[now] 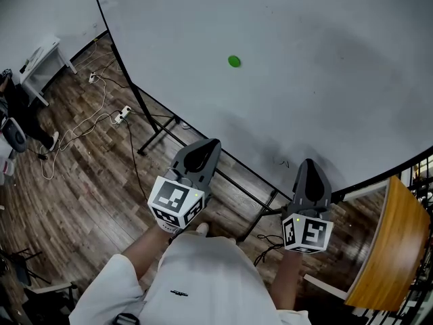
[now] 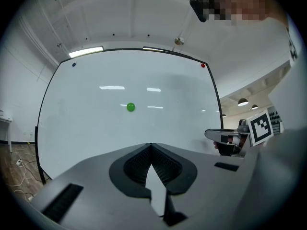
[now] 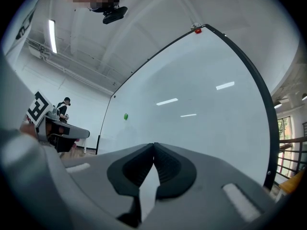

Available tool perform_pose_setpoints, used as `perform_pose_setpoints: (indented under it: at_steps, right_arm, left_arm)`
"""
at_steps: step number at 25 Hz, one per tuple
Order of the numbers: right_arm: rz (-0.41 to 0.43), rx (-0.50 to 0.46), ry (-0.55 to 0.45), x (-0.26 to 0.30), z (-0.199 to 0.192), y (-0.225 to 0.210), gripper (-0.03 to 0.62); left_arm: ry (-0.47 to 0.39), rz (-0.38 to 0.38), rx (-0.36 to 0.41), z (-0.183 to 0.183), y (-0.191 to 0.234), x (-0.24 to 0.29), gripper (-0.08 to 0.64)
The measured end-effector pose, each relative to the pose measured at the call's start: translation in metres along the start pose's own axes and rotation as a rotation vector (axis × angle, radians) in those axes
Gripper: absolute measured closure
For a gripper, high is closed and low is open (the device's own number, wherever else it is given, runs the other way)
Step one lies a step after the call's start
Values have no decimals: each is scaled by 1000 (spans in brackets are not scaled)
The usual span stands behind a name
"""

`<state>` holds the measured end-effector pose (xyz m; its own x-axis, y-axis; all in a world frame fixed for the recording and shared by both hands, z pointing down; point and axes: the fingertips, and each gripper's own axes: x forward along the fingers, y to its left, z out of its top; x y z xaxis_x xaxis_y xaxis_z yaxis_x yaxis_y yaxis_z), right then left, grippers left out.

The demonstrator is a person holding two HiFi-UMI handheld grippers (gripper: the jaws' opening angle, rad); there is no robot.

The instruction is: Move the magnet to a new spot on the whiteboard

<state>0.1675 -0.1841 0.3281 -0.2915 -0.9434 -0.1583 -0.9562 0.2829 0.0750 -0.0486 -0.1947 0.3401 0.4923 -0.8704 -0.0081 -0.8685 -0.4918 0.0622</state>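
Below the whiteboard's (image 1: 304, 80) lower edge, on my left, the left gripper (image 1: 205, 146) is held low in front of the person and aimed up at the board face. Its own view shows the jaws drawn together at the tips with nothing between them, so it carries no load. It stands well apart from the board and has no bearing on the magnet.

About midway between the board's left and right edges, the green magnet (image 1: 234, 61) sits flat on the white surface. I judge it is held there by its own pull, since it is clear of both grippers. A small red dot (image 2: 203, 65) at the upper right corner may be a second magnet; it is too small for me to confirm.

On the right, the right gripper (image 1: 308, 166) is likewise low, its jaws closed on nothing, and it points toward the board.

Assessment: this layout fits either a magnet waiting to be picked up or one already set at its new spot. I cannot settle which.
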Motion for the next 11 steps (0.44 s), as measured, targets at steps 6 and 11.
perform_pose_setpoints:
  at_steps: [6,11]
  right_arm:
    - [-14,-15,-3,0,11,2,581]
    - [-24,-16,-4,-4,10,3,581]
  left_arm:
    - [-4,-6,2,1,-1,-2,554]
    - [-3,-13,3,-2,-2,-4,554]
